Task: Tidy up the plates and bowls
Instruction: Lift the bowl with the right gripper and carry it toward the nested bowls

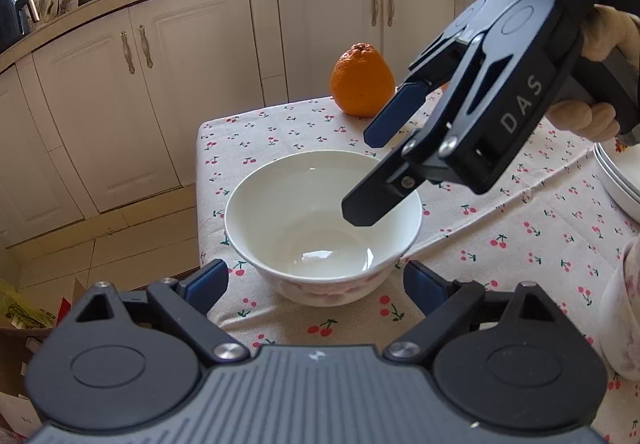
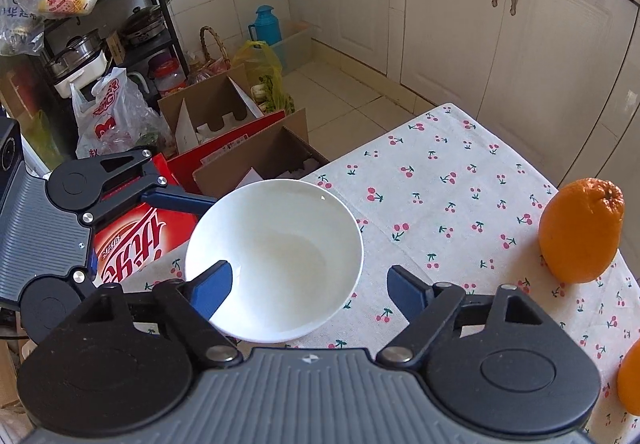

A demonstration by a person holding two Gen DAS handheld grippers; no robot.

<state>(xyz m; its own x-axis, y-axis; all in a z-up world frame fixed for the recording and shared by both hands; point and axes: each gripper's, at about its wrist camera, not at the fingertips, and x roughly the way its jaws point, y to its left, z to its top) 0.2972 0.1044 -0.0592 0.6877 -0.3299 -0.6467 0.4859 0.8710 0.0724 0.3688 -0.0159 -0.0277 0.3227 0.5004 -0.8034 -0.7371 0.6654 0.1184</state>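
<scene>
A white bowl with a pink flower pattern outside stands upright and empty near the corner of the cherry-print tablecloth. My left gripper is open, its blue pads either side of the bowl's near wall and apart from it. My right gripper comes down from the upper right, open, astride the bowl's right rim. In the right wrist view, the right gripper has one finger over the inside of the bowl and the other outside it. One left finger reaches the bowl's rim.
A stack of white plates sits at the right edge. One orange stands behind the bowl, a second orange at the right. Cardboard boxes and bags crowd the floor beyond the table corner. White cabinets lie behind.
</scene>
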